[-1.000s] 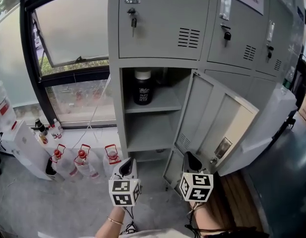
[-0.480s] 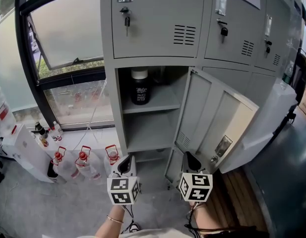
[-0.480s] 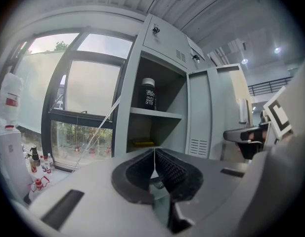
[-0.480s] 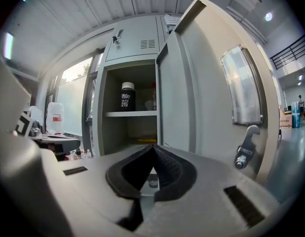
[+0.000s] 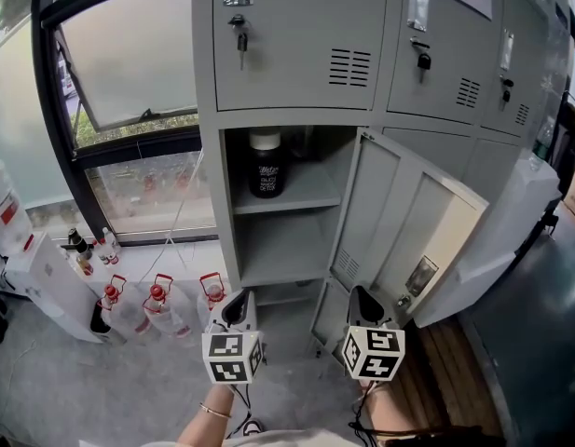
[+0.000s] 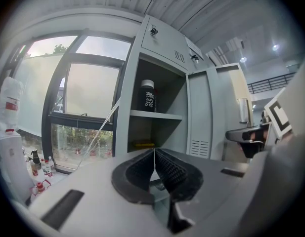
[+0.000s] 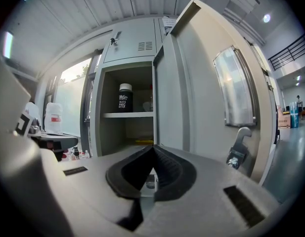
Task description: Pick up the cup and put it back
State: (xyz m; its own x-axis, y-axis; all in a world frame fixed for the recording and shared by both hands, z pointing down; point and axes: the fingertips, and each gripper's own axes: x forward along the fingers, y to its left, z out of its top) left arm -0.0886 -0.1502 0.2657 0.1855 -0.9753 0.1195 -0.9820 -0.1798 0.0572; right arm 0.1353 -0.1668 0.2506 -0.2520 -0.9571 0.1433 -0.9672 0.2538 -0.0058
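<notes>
The cup (image 5: 266, 166) is a black cylinder with a white lid and white print. It stands upright on the upper shelf of the open locker compartment (image 5: 285, 198), towards the left. It also shows in the left gripper view as the cup (image 6: 148, 97) and in the right gripper view as the cup (image 7: 125, 98). My left gripper (image 5: 237, 307) is held low in front of the locker, shut and empty, well short of the cup. My right gripper (image 5: 363, 303) is beside it, near the open door, also shut with nothing between the pads. Both grippers (image 6: 154, 152) (image 7: 153, 148) point at the compartment.
The locker door (image 5: 408, 231) hangs open to the right, close to my right gripper. A flat yellow thing (image 6: 142, 144) lies on the lower shelf. Red-capped water bottles (image 5: 157, 301) and a white dispenser (image 5: 31, 259) stand on the floor at the left, under the window.
The head view has shifted a little sideways. Both grippers and the cup stand as before.
</notes>
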